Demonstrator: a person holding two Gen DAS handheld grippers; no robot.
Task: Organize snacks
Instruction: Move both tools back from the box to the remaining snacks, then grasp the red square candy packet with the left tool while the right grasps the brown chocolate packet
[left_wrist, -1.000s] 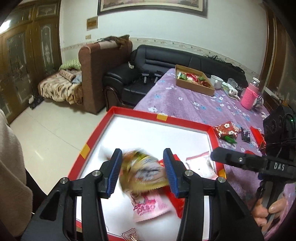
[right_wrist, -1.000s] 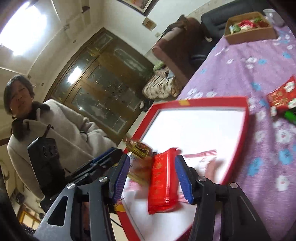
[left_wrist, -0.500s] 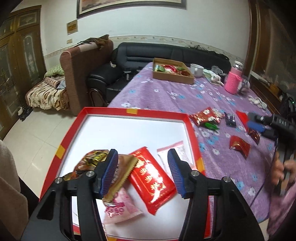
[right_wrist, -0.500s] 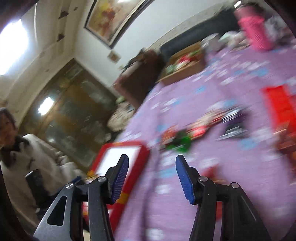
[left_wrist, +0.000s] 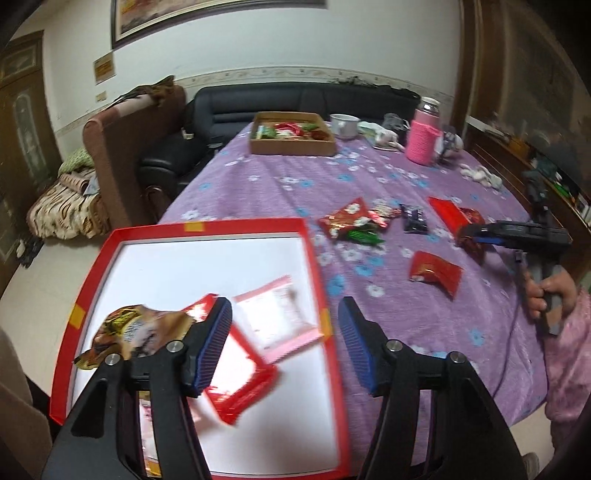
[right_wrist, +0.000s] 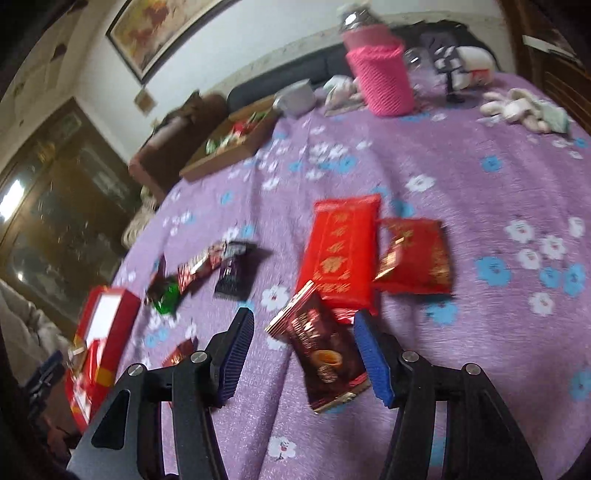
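Note:
A red-rimmed white tray (left_wrist: 207, 227) at the table's near left corner holds a gold-brown packet (left_wrist: 125, 332), a red packet (left_wrist: 240, 384) and a pink-white packet (left_wrist: 275, 319). My left gripper (left_wrist: 282, 347) is open and empty above the tray's right rim. My right gripper (right_wrist: 303, 358) is open, its jaws either side of a dark brown packet (right_wrist: 325, 354) on the purple cloth, just in front of a long red packet (right_wrist: 341, 251) and a smaller red packet (right_wrist: 417, 254). It also shows in the left wrist view (left_wrist: 513, 236).
Loose snacks lie mid-table: a red flowered packet (left_wrist: 345, 218), a green one (left_wrist: 364, 236), a black one (left_wrist: 413, 218), a red one (left_wrist: 436, 273). A cardboard box of snacks (left_wrist: 291, 134), a cup (left_wrist: 343, 125) and a pink-sleeved bottle (left_wrist: 424, 136) stand at the far end.
My left gripper let go of the gold-brown packet in the tray and shifted right. My right gripper released the red packet in the tray and swung out to the loose snacks on the cloth.

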